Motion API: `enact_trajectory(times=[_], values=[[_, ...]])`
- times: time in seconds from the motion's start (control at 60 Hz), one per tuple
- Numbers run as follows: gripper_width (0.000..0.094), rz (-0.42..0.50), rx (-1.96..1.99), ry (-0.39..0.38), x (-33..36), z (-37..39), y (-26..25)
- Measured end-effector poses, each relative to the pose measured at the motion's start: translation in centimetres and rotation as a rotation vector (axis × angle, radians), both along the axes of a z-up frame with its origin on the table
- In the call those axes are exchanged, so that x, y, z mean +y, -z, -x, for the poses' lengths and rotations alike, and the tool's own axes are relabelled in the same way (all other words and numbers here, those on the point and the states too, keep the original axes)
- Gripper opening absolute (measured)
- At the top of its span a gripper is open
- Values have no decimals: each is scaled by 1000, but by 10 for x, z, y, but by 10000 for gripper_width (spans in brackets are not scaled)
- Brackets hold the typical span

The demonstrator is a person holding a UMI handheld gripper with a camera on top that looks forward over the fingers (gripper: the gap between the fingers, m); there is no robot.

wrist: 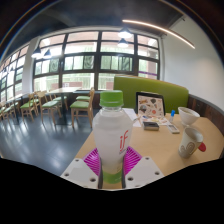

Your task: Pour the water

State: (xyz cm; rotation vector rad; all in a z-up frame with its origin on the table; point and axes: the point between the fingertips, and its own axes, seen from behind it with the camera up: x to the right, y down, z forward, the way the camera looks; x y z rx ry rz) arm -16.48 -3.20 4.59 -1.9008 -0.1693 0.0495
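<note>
— What have the jaws got?
— The gripper (112, 168) is closed on a bottle (112, 135) with a green cap, both pink pads against it.
— And around it?
— A wooden table (160, 150) below; a white cup (187, 117) stands far right, near that edge. Open floor lies left.

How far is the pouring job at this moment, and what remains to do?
Done: the gripper has reached the bottle, which stands upright between the fingers on the table. In hand: taking hold; whether both pads press on it cannot be seen. Left: the green cap is on, so opening, then probably tilting toward the white cup beyond the fingers.
</note>
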Motion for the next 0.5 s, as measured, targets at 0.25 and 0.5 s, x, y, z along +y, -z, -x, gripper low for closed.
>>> enact_trajectory(times=[0.25, 0.5], values=[[249, -78, 705, 31, 33, -66, -96], [249, 84, 1784, 23, 63, -140, -115]])
